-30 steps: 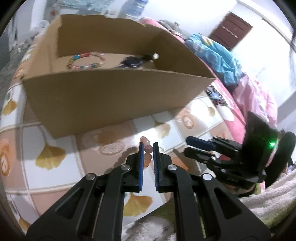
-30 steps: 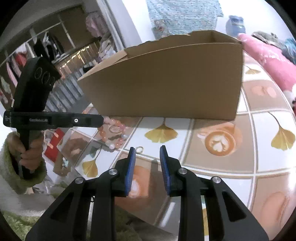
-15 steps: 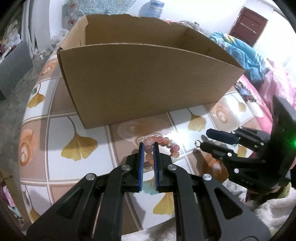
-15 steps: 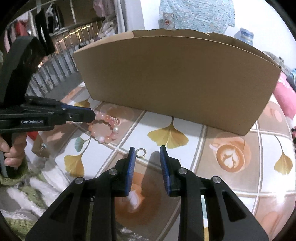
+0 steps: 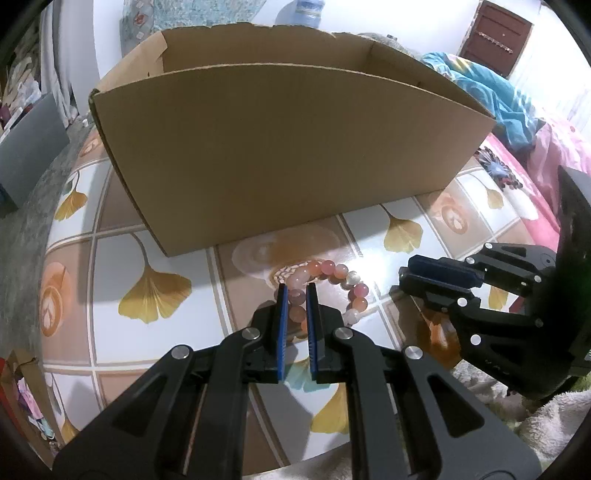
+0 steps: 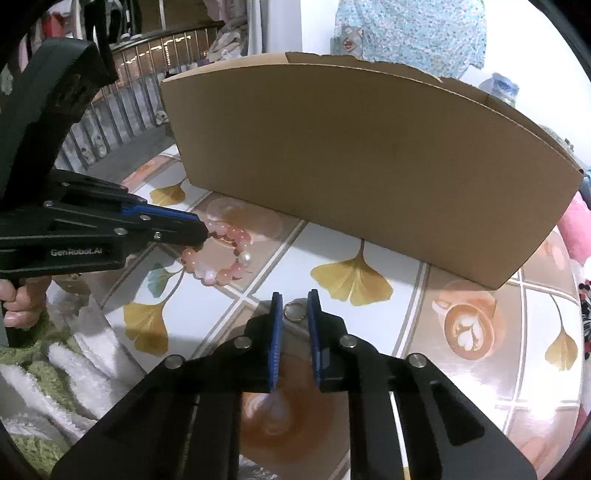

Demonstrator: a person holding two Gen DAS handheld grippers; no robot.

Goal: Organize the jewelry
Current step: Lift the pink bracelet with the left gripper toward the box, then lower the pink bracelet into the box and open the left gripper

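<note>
Two close downward wrist views; shared cardboard box (image 5: 280, 147)

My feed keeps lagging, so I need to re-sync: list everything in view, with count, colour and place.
cardboard box: one, brown, open top, standing on the table behind the jewelry; its inside is hidden.
bead bracelet: one, pink and peach with pale beads, on the table in front of the box.
ring: one, small, silvery, flat on the table right of the bracelet.
table: one, tile-pattern cover with yellow ginkgo leaves and coffee cups.
fluffy cloth: one, white and green, at the table's near edge.
water bottle: one, blue, behind the box.
left gripper: black with blue pads, shut on the bead bracelet.
right gripper: black with blue pads, jaws closing with the ring between them.
hand: one, gripping the left gripper's handle.
</note>
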